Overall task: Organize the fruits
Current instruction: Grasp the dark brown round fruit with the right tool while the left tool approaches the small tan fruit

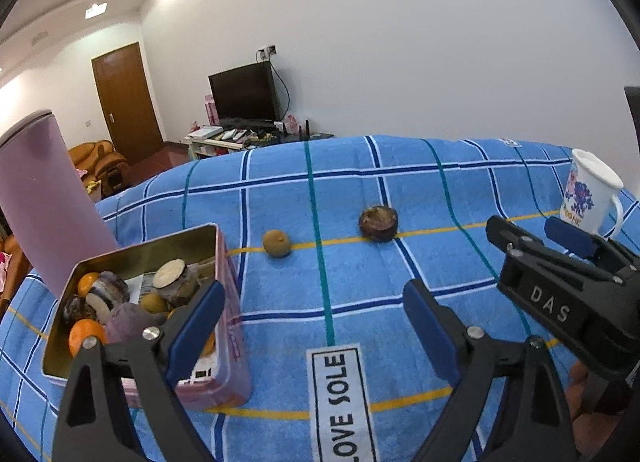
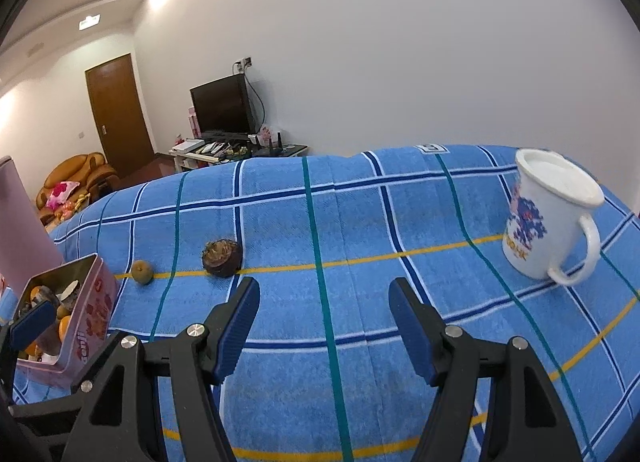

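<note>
Blue plaid towel covering worktop, "LOVE SOLE" label near bottom edge.

Left wrist view: left gripper spread wide, nothing between the pads, hovering over towel. Left finger overlapping front rim of pink tin; contact not clear. Tin open, lid standing behind it, fruits piled inside: oranges, purple and brown pieces. Small brown fruit on towel just right of tin, on yellow stripe. Dark round fruit further right, same stripe, apart from the small one. Right gripper entering from the right, marked "DAS", pads apart, empty. White mug at far right behind it.

Right wrist view: right gripper wide, empty, above bare towel. Dark fruit ahead-left of left finger, not touching. Small fruit left of it, near tin. Blue pad of left gripper over the tin. Mug upright at right, handle facing right. TV, door, sofa in background.
</note>
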A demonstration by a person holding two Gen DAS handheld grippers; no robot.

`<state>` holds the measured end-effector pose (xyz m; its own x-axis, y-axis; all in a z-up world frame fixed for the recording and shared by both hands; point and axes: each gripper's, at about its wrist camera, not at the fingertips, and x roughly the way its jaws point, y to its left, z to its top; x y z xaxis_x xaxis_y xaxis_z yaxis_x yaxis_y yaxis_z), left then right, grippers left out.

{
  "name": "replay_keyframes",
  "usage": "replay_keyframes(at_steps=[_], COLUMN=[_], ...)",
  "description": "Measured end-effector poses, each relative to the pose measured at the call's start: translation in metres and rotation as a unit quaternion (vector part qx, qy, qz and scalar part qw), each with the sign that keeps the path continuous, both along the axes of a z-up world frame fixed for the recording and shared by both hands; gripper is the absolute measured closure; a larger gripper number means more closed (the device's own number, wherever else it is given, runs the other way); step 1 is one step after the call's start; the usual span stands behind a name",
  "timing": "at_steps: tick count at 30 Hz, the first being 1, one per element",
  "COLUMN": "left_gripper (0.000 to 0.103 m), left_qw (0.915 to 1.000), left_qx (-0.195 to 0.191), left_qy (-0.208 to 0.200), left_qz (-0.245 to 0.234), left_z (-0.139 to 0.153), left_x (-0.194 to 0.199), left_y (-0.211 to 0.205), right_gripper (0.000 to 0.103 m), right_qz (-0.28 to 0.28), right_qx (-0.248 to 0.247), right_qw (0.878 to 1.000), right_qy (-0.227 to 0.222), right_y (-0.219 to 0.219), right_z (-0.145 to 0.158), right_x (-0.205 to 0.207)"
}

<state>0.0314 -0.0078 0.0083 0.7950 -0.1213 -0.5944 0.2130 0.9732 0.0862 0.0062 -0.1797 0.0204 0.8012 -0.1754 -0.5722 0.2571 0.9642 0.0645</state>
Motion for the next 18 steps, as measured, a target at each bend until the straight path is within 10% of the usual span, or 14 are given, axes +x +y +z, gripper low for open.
replay_keyframes(at_steps=[18], left_gripper=[0.022], left_qw=[0.992], left_qx=[-0.098], left_qy=[0.052], left_qz=[0.059], left_z=[0.039], left_x=[0.07], left_y=[0.087], right_gripper=[0.035], right_qz=[0.124], right_qx=[0.03], right_qw=[0.989], right_qy=[0.073], right_y=[0.03], right_z=[-0.021], right_x=[0.094])
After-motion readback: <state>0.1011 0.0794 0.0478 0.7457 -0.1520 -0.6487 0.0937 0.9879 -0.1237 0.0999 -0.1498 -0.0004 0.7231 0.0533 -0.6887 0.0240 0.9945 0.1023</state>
